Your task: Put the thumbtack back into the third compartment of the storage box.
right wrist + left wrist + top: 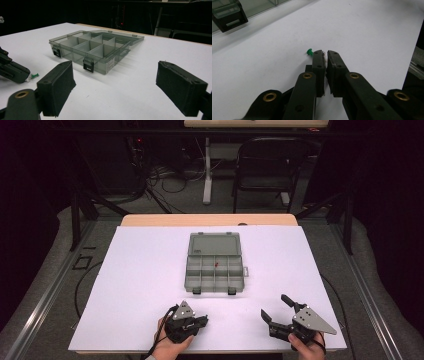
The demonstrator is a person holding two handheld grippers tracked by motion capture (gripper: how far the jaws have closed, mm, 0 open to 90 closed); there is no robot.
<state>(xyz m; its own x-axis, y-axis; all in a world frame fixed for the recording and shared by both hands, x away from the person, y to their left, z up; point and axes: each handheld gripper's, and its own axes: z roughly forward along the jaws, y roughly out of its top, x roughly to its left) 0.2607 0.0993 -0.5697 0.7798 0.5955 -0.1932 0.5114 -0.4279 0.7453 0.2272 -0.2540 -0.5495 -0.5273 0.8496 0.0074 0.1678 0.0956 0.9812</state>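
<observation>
A grey see-through organiser box (pixel 189 276) lies open mid-table, lid (pixel 215 245) flat behind it, with a small red item (pixel 216 265) in one middle compartment. The box (pixel 98 64) also shows in the right gripper view with two black latches, and one latch (pixel 228 16) appears in the left gripper view. My left gripper (pixel 204 320) (pixel 325 53) rests low at the front, jaws closed to a thin slit. A green pushpin (pixel 309 51) (pixel 35 75) lies on the sheet just off its left jaw tip; I cannot tell if its needle is pinched. My right gripper (pixel 274 306) (pixel 115 65) stands wide open and empty, front right.
A white sheet (pixel 140 285) covers the wooden table (pixel 210 220). Beyond the table stand a folding chair (pixel 270 165), a desk leg (pixel 206 170) and tangled cables (pixel 165 177) on the floor. Wide bare sheet lies left and right of the box.
</observation>
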